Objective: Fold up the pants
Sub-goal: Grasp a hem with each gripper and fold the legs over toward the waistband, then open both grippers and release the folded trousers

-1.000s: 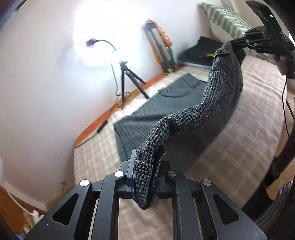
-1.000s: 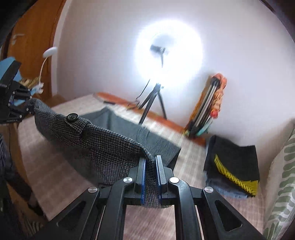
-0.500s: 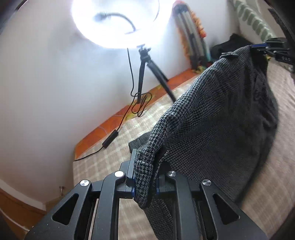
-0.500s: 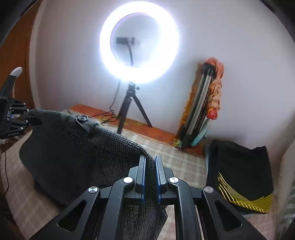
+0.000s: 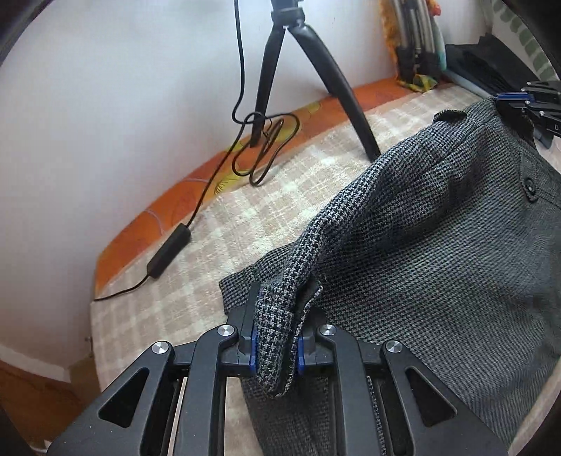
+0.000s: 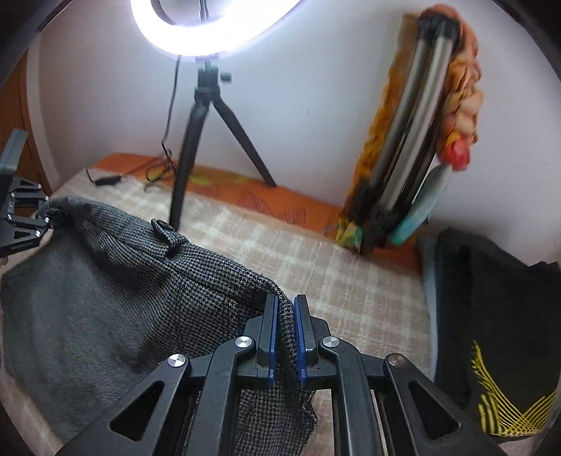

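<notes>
Grey houndstooth pants [image 5: 438, 245] are pinched at two corners of one edge: left gripper [image 5: 275, 345] clamps a bunched corner, right gripper [image 6: 284, 342] clamps a flat one. Ahead of both, that edge drapes over the rest of the garment lying on the checked bedspread [image 5: 245, 196]. Judged progress: one fold is midway, its edge not yet laid down; smoothing remains. Layers beneath are hidden, and the garment's near parts are cut off below the fingers.

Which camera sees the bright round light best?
The right wrist view: the ring light glows at the top, above its tripod. The left wrist view shows only the tripod's legs and cable; the light is cut off.
</notes>
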The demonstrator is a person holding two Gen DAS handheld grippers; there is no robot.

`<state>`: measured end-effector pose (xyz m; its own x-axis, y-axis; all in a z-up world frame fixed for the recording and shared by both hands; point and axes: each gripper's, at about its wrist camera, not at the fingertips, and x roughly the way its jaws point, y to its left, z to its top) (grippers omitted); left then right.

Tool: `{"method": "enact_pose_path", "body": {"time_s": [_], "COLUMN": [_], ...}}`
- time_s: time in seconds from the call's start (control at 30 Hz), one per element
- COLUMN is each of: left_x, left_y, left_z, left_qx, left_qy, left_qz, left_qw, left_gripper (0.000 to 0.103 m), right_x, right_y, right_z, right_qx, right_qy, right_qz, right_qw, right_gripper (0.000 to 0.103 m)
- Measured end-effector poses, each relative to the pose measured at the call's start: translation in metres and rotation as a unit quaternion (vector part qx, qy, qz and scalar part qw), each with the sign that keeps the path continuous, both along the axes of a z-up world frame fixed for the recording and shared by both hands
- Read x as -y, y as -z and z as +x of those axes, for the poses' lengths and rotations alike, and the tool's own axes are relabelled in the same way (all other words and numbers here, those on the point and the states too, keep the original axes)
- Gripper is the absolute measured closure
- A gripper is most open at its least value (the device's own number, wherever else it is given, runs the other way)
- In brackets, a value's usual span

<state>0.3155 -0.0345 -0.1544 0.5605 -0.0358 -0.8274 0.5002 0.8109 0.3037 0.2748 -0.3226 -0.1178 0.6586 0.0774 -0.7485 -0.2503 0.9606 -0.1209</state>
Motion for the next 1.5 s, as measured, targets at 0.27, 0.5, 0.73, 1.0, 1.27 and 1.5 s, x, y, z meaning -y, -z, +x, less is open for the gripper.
{"method": "enact_pose_path", "body": {"time_s": [0.27, 0.5, 0.73, 1.0, 1.27, 1.5], "left_x": [-0.027, -0.053, -0.081, -0.079, -0.089, -0.064], "left_y": [-0.013, -0.041, -0.052, -0.014, -0.004, -0.024], "left_z": [0.027, 0.002, -0.048, -0.101, -0.124, -0.146], "left_qx": [0.026, 0.062, 0.026, -0.035, -0.011, 0.021], "left_qy": [-0.093, -0.118, -0.144, -0.145, -0.176, -0.135], "left_qz": [-0.022, -0.025, -0.103, -0.114, -0.084, -0.107], "left_qw": [0.9951, 0.9907, 0.9838, 0.9822, 0.9807, 0.9848], "left_gripper": [0.042, 0.042, 0.039, 0.038, 0.036, 0.036], "right_x": [-0.001, 0.015, 0.028, 0.023, 0.043, 0.041], "right_y": [0.017, -0.002, -0.032, -0.019, 0.001, 0.018], "right_z": [0.017, 0.008, -0.051, -0.128, -0.163, -0.166], "right_qx": [-0.020, -0.010, -0.002, -0.023, -0.050, -0.074], "right_qy": [0.008, 0.041, 0.073, 0.117, 0.166, 0.170], "right_qz": [-0.011, 0.020, 0.054, 0.069, 0.136, 0.190], "right_qw": [1.000, 0.999, 0.996, 0.990, 0.975, 0.964], "right_gripper": [0.095, 0.058, 0.033, 0.019, 0.018, 0.018]}}
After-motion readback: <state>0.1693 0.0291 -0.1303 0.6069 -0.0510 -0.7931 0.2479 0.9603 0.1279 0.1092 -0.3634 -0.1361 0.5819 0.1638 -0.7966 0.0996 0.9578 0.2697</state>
